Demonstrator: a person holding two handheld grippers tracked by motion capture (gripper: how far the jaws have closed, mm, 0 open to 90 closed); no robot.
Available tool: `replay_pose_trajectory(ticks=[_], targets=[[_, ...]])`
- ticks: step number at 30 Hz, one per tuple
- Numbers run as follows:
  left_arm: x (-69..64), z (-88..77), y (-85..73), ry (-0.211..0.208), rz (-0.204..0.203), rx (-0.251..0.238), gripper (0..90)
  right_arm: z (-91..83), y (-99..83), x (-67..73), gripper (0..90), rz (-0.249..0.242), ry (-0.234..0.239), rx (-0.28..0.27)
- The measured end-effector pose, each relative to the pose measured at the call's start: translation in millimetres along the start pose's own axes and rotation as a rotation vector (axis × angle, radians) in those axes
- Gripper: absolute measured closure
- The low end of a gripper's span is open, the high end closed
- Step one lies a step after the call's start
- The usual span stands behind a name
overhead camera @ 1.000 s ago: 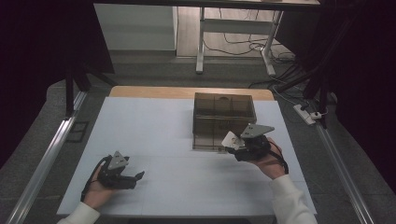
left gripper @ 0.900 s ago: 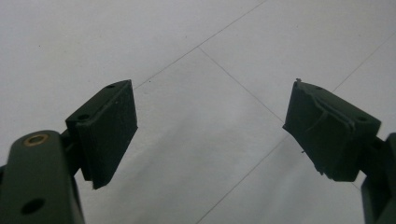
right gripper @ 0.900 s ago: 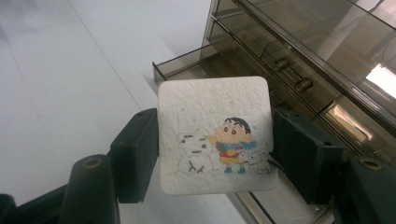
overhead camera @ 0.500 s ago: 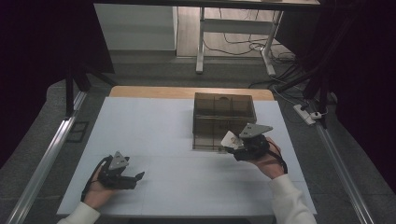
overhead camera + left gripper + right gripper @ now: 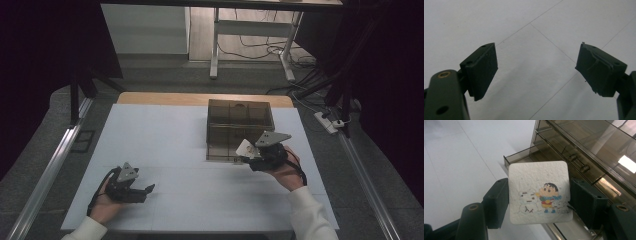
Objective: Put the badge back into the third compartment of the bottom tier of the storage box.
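We record the right gripper (image 5: pixel 537 202) clamped on a white square coaster (image 5: pixel 539 192), held at the front of the smoky drawer box (image 5: pixel 239 127) near the table's far right edge. Its own view adds the coaster's cartoon print and an open bottom drawer (image 5: pixel 519 158). We list the left gripper (image 5: pixel 536 72) wide apart, holding nothing, by the near left corner.

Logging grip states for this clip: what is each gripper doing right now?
Left gripper: open, nothing between its jaws, over the white table cover.
Right gripper: shut on the cartoon coaster, beside the smoky drawer box.
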State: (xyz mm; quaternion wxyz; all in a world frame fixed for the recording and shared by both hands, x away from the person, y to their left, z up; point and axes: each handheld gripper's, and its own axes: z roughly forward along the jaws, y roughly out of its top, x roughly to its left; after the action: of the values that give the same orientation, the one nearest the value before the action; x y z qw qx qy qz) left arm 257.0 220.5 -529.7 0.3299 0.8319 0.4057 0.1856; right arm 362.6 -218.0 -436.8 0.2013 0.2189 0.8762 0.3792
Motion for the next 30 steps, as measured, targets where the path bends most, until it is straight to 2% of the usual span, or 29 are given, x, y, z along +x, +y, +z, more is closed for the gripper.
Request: replay_pose_trajectory(ticks=[9,20,24,30], targets=[[0.1,-0.4,-0.1,0.002,-0.002,-0.001,17.3,2.8,5.0,-0.2,32.7,-0.009,-0.002,-0.005],[-0.3,-0.5,0.1,0.001,-0.001,-0.003,17.2,7.6,7.8,-6.8,32.7,0.013,-0.012,-0.011],[-0.9,-0.6,0.1,0.001,-0.005,-0.009,17.2,11.3,6.1,-12.8,32.7,0.021,-0.026,0.01],[-0.5,-0.7,-0.1,-0.001,-0.006,-0.01,17.2,17.2,-2.0,-25.5,32.7,0.061,-0.054,0.049]])
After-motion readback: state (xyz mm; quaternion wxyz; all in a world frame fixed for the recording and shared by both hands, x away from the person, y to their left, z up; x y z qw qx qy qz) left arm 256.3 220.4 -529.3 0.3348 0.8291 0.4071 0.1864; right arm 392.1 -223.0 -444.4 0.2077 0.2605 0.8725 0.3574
